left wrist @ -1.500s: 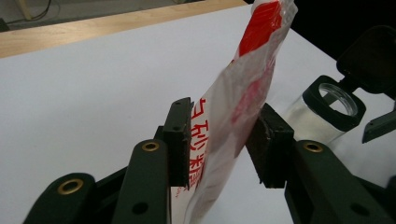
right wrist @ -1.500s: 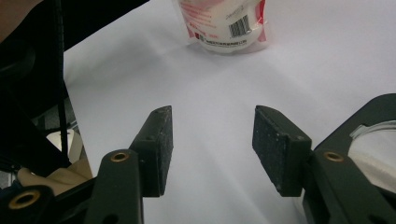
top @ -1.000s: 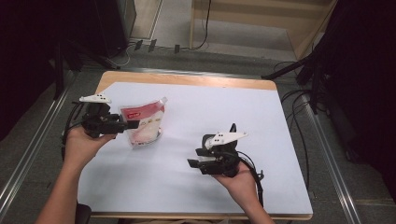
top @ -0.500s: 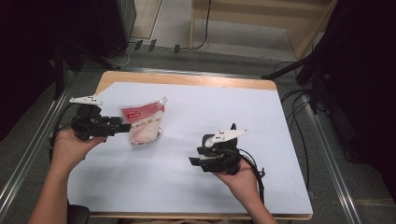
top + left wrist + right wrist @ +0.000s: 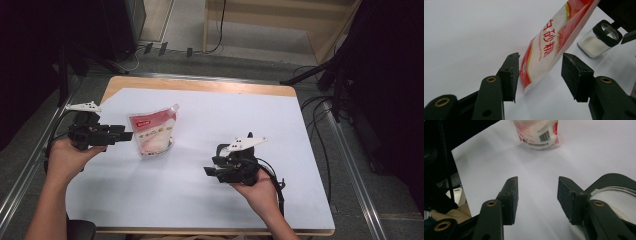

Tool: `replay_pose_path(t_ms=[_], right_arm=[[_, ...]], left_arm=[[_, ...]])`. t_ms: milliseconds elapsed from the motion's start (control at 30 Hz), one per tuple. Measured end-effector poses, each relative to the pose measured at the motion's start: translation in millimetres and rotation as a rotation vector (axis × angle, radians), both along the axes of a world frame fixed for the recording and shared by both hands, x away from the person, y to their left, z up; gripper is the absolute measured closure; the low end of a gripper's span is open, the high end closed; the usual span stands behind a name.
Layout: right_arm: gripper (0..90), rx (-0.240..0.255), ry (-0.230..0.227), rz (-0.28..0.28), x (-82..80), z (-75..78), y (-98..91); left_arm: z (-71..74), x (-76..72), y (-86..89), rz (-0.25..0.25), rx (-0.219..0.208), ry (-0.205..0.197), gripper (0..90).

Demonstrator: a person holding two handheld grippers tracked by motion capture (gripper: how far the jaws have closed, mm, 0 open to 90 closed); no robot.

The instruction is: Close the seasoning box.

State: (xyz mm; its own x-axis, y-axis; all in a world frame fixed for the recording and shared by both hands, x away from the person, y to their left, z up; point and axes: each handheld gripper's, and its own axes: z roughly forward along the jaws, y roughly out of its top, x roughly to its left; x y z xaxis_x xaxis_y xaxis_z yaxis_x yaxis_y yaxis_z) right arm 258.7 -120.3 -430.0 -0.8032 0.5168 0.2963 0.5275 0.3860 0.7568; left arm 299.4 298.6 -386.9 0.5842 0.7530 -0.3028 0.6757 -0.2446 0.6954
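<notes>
A red and white sugar pouch [image 5: 152, 132] [image 5: 549, 50] [image 5: 536, 132] stands on its base on the white table cover [image 5: 225, 115], left of centre. My left gripper [image 5: 126, 135] [image 5: 540, 67] points at its left edge. Its jaws have just been opening, and the pouch's lower corner sits between the pads untouched. My right gripper [image 5: 210, 167] [image 5: 537, 187] rests open at the front right, with nothing between its jaws. A small glass jar [image 5: 596, 42] [image 5: 616, 200] of white powder with a black rim lies right beside its outer jaw.
The wooden table edge [image 5: 200, 84] runs along the back, with metal rails on both sides. Dark stands and cables [image 5: 325, 110] crowd the floor to the right. A person's hands hold both grippers from the near side.
My left gripper has drawn back leftward from the pouch, which stays standing where it was. The right gripper has kept its place.
</notes>
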Motion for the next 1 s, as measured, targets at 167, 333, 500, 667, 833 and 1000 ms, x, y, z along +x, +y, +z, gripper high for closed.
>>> replay_pose_path(t_ms=[167,333,500,667,833,1000], right_arm=[[53.2,0.009,-0.005,-0.007,1.9,4.9,-4.2],[56.9,-0.002,-0.029,-0.023,2.4,11.4,-8.7],[64.2,0.028,-0.014,-0.030,3.7,20.0,-16.1],[71.1,0.039,-0.023,-0.048,6.4,26.3,-25.9],[82.6,0.044,-0.028,-0.059,7.7,32.2,-34.7],[90.0,0.040,-0.033,-0.068,9.9,39.1,-45.5]], left_arm=[[-2.1,-0.4,7.9,0.020,0.004,0.002,48.6],[-3.8,-0.8,11.8,0.029,0.000,0.002,48.7],[-7.8,0.8,14.0,0.046,0.015,0.004,48.7],[-10.7,2.6,13.9,0.064,0.021,0.005,48.7],[-12.6,3.8,11.7,0.055,0.029,0.006,48.7],[-13.5,3.9,9.4,0.057,0.031,0.005,48.3]])
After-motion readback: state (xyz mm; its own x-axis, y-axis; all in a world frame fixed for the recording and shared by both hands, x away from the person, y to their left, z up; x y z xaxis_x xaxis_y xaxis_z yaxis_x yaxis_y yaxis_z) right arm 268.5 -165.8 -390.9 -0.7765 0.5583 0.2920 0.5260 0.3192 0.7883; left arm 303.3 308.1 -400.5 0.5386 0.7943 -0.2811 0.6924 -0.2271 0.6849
